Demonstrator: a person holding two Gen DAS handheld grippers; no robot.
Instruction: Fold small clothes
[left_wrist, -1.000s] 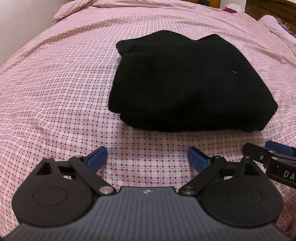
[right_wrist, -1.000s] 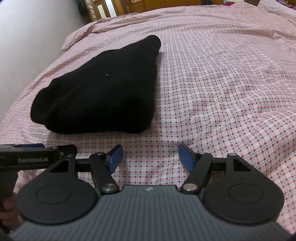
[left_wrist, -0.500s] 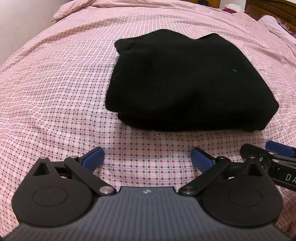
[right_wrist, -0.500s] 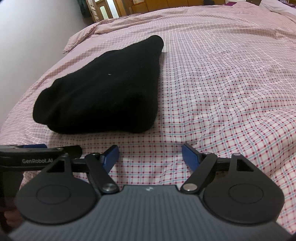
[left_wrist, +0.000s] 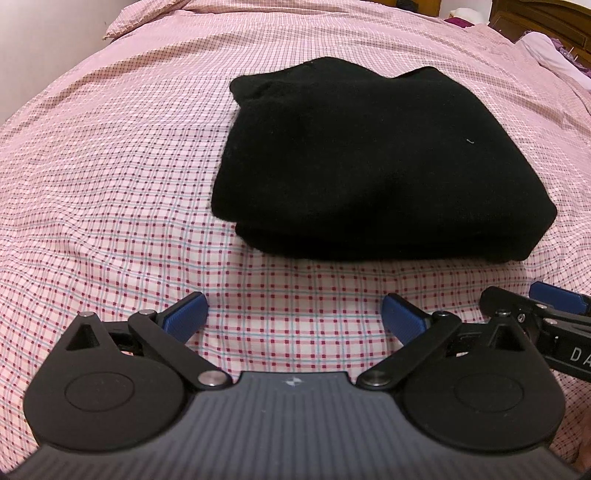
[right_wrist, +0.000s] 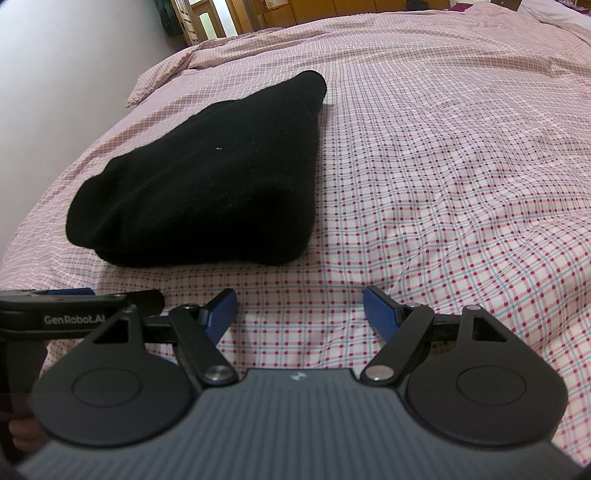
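A black knit garment (left_wrist: 351, 166) lies folded into a thick bundle on the pink checked bedspread (left_wrist: 110, 166). In the right wrist view the garment (right_wrist: 214, 184) sits ahead and to the left. My left gripper (left_wrist: 295, 314) is open and empty, a short way in front of the bundle's near edge. My right gripper (right_wrist: 300, 308) is open and empty, in front of the bundle's right corner. Each gripper shows at the edge of the other's view: the right one (left_wrist: 546, 314), the left one (right_wrist: 74, 306).
The bedspread (right_wrist: 461, 166) stretches to the right with soft wrinkles. A white wall (right_wrist: 74, 55) runs along the bed's left side. Wooden furniture (right_wrist: 295, 14) stands beyond the far end. A wooden headboard (left_wrist: 543, 18) and pale bedding (left_wrist: 554, 51) lie at far right.
Both grippers have drifted slightly back from the garment and the left jaws have opened a little wider. The garment has not moved.
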